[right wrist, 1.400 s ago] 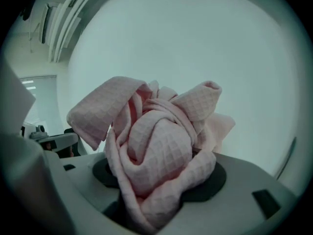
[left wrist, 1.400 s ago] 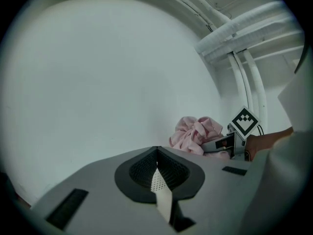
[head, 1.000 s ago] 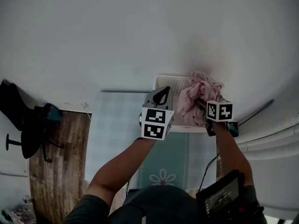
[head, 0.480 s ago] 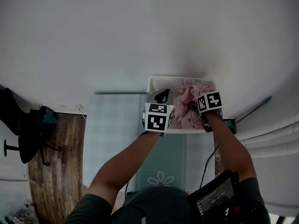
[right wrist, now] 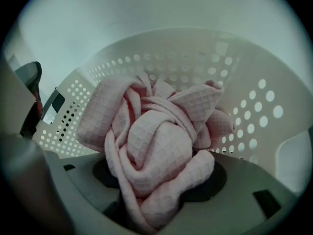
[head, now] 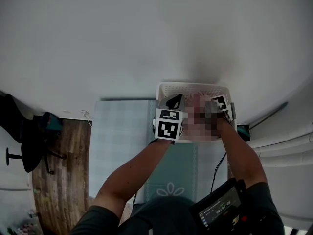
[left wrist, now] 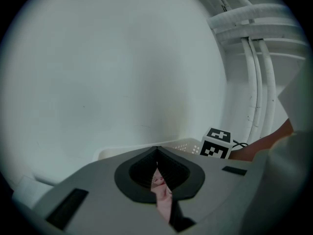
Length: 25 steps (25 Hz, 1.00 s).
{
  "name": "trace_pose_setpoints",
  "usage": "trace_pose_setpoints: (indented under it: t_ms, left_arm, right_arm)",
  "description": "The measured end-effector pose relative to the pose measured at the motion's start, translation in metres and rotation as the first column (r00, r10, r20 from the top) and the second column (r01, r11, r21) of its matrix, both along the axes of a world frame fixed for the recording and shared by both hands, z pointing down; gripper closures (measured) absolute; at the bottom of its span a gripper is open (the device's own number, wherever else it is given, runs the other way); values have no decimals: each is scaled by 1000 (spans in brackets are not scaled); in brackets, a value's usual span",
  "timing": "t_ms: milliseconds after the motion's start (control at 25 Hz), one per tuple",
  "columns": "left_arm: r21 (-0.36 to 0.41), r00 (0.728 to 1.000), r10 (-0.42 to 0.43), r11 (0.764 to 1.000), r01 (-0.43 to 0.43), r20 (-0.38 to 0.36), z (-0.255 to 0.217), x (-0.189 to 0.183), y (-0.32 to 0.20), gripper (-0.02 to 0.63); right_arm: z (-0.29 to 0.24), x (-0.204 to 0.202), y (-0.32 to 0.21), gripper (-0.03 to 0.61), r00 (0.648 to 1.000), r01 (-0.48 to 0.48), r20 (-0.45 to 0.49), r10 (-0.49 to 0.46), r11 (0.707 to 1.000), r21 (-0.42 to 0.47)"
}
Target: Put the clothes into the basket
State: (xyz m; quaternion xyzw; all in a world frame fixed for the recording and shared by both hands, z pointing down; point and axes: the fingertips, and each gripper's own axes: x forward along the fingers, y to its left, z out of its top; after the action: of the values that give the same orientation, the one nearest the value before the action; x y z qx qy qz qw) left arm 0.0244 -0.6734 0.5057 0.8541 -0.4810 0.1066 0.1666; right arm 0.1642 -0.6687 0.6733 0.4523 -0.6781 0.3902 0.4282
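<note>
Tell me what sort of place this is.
Probably a room in a home, perhaps a laundry corner: a white perforated laundry basket stands against a plain white wall, with a pale blue rug on a wood-plank floor.

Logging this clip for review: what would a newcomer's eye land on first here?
A bunched pink waffle cloth fills the right gripper, held down inside the white perforated basket. The left gripper pinches a pink strip near the basket's rim, facing a white wall.
</note>
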Motion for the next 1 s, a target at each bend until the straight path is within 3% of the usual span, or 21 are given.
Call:
trace_pose_setpoints:
  t_ms: [600, 1000]
  left_arm:
    - [-3, 999, 33, 999, -33, -29, 6, 8, -4, 604]
    - [22, 1000, 28, 999, -28, -10, -3, -2, 2, 604]
  right_arm:
    - [52, 9, 2, 265, 998, -51, -32, 48, 995, -91]
    - [54, 6, 3, 249, 998, -61, -8, 60, 995, -80]
